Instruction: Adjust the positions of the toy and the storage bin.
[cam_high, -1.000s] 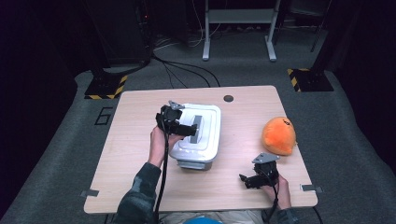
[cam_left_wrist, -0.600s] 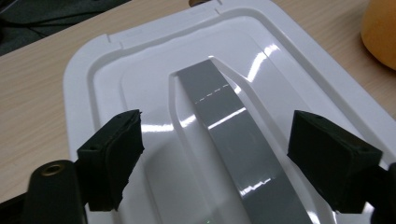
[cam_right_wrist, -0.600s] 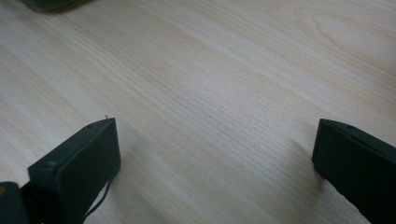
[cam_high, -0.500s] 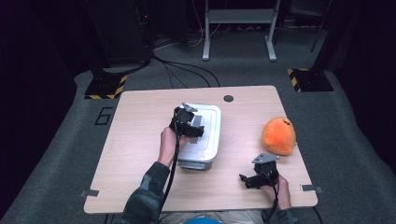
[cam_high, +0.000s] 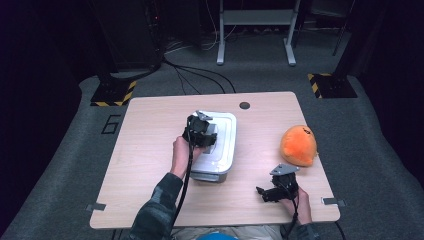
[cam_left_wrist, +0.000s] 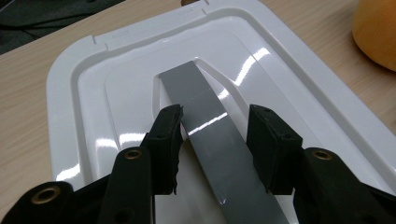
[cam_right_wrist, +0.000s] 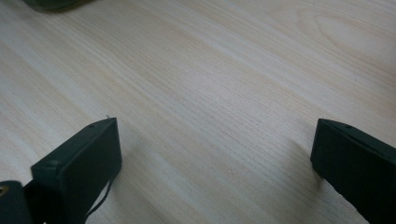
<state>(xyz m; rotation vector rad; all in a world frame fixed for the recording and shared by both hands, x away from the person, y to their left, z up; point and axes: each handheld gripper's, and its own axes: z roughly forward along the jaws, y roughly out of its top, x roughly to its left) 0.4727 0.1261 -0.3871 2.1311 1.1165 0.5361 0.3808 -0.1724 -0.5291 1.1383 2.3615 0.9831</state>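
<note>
A person's left claw (cam_left_wrist: 215, 135) straddles the grey handle (cam_left_wrist: 212, 135) on the lid (cam_left_wrist: 116, 93) of a white box (cam_high: 216, 145), which sits a little toward 9 o'clock of the middle of the wooden surface (cam_high: 150, 150). The jaws have just been closing, with the handle strap between them: the pad on the picture's left in the left gripper view touches the strap's edge, while the pad on the right stands apart from it, so the claw is part-spread and not yet pinching. The right claw (cam_right_wrist: 215, 158), spread wide with nothing between its jaws, hovers low over bare wood toward 5 o'clock, with an orange plush toy (cam_high: 298, 145) lying at about 3 o'clock, well apart from the box. The risk from here appears to lie in the glossy, narrow strap: if the jaws finish closing off-centre, one pad could ride over the edge and the grip could slip as the lid is pulled. A lift with the lid stuck tight might drag the whole box across the surface, since the other claw is not bracing it. A lopsided pull could also tip the lid and let it swing or drop back.
</note>
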